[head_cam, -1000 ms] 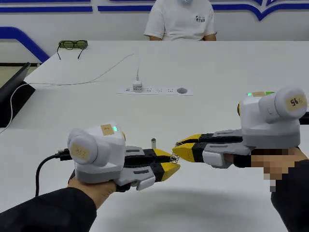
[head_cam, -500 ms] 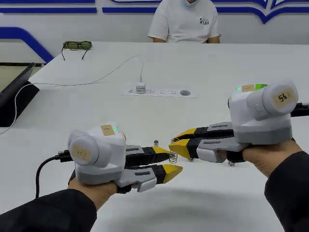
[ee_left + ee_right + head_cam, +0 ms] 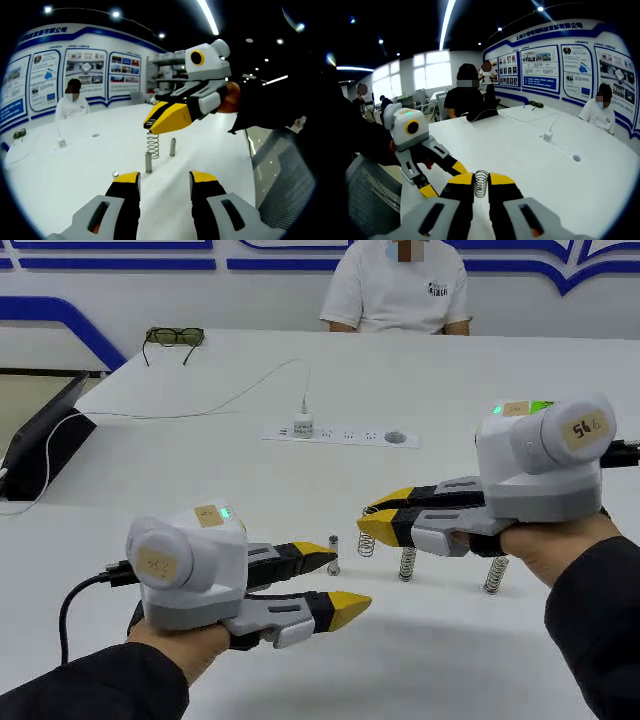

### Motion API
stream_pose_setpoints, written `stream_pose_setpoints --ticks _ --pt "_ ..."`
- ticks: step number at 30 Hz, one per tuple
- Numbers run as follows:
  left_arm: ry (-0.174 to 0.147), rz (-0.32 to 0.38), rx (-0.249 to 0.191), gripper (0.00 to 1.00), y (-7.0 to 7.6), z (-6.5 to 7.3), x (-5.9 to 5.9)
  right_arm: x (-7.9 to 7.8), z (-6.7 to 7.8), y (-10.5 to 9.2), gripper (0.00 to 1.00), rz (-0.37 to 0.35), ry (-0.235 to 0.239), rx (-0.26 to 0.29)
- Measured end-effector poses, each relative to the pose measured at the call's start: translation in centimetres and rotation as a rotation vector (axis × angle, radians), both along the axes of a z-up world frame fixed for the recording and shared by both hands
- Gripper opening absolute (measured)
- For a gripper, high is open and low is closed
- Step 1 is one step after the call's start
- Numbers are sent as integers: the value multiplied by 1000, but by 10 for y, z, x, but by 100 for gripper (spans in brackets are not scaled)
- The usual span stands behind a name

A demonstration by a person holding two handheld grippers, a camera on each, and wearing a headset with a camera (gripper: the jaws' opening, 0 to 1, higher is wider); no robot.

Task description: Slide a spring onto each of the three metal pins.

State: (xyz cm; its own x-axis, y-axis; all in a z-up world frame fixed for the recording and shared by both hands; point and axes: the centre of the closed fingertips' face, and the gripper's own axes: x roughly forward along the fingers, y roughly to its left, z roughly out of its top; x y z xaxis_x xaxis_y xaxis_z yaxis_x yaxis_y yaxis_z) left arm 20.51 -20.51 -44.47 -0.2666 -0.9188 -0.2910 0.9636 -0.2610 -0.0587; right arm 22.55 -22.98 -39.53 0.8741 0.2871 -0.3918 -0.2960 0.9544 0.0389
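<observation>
Spring (image 3: pixel 366 543) pinched in right gripper (image 3: pixel 364 522), hanging below its tips for threading onto nearby pin (image 3: pixel 333 556); left gripper (image 3: pixel 345 580) wide apart, empty.

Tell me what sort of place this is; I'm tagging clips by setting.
Likely an office meeting room or showroom: a long white table with a power strip, blue display boards, a person seated opposite.

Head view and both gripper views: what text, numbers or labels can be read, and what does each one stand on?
"95" (or "56" the other way up): tilted sticker on the right gripper, which holds a spring.
Handwritten mark, too blurred to read: pale sticker on the left gripper.
Chinese characters, too small to read: wall heading.
Logo, too small to read: a person's white shirt.
</observation>
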Motion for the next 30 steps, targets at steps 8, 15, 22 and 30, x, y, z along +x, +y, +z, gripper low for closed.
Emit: stream_pose_setpoints --ticks 8,15,22,30 --pt "-9 12 1 43 6 1 1 14 0 -4 11 -15 -31 -13" --pt "0 29 0 45 12 2 3 24 -3 -6 11 -22 -43 -36" --pt "-7 49 3 46 19 2 6 37 -2 -8 12 -28 -59 -46" --pt "-7 59 3 47 30 4 4 48 -13 -10 12 -32 -47 -63"
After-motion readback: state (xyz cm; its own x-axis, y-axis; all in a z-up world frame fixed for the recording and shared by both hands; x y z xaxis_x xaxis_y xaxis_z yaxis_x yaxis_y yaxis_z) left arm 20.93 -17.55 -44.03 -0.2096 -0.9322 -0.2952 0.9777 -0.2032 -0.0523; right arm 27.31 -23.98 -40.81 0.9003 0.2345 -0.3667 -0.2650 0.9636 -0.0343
